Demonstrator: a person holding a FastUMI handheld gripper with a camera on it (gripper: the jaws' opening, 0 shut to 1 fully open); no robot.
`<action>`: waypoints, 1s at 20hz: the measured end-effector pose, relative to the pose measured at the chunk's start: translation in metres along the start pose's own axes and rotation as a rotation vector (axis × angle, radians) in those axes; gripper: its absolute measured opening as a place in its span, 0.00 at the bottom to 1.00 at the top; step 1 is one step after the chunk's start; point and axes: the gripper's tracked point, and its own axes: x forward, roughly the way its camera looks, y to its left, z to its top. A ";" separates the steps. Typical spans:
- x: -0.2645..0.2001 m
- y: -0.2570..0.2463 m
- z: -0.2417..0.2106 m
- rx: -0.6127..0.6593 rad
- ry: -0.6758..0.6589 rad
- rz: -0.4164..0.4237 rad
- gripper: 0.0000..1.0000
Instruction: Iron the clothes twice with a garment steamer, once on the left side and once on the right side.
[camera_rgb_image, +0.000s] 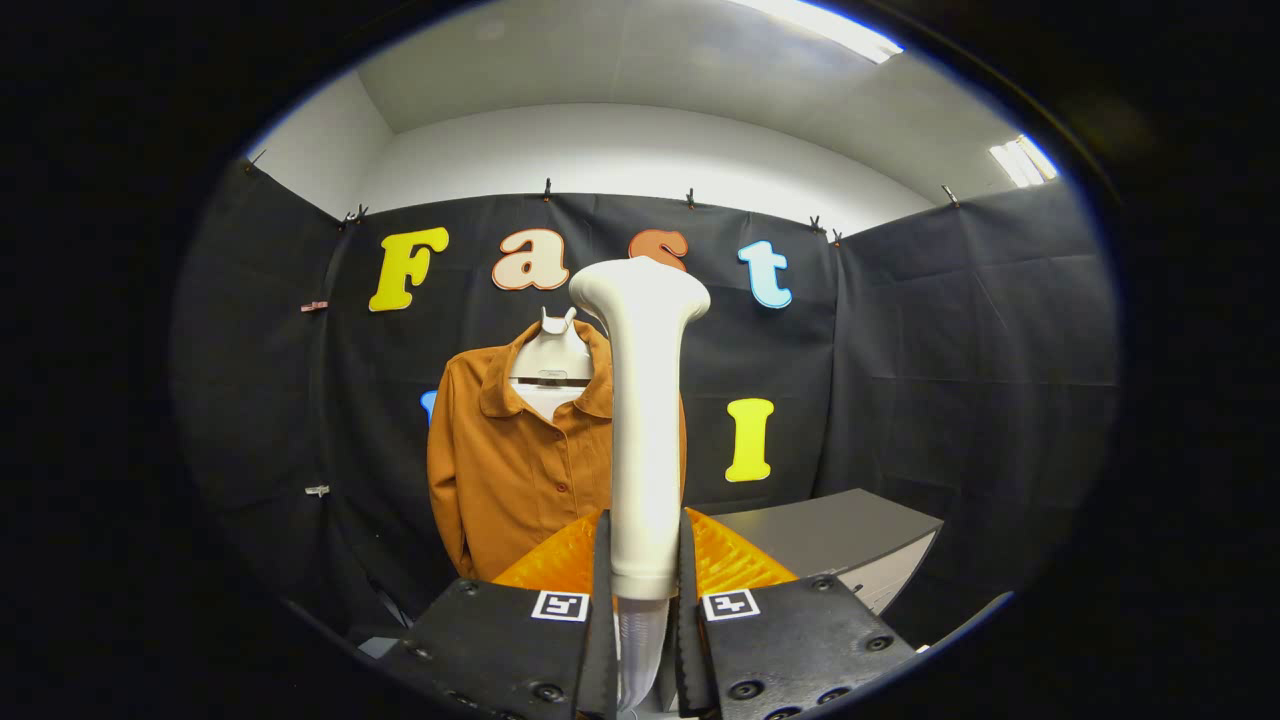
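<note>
Gripper (641, 590) closed narrow on the steamer (643, 420): both fingers press its handle near the bottom end, one each side. Steamer stands upright betw. the fingers, wide head at top, ribbed hose dropping out below the grip.

Landmark = shirt (510, 460), brown, buttoned, hung on a white hanger form (553, 355) against the booth wall.
- Steamer: in front of shirt, well apart from it; no contact w/ fabric. Its body hides the shirt's right-hand part from the camera.
- Grey box (850, 535): off to the side of the shirt, lower, nearer the gripper.

Progress (judgement): pickup looks done, tool in firm hold. No sign the head is at the cloth, so neither pass appears under way; can't tell from this whether any pass is finished. Left to do, as far as visible: bring head up to the shirt, one stroke down one side, one down the other.

Steam output: can't tell, none visible.
</note>
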 end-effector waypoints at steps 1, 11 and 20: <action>0.000 0.000 0.000 0.000 0.000 -0.002 0.27; -0.003 0.002 0.000 0.000 -0.003 -0.004 0.27; -0.004 0.003 -0.001 0.001 -0.002 -0.002 0.27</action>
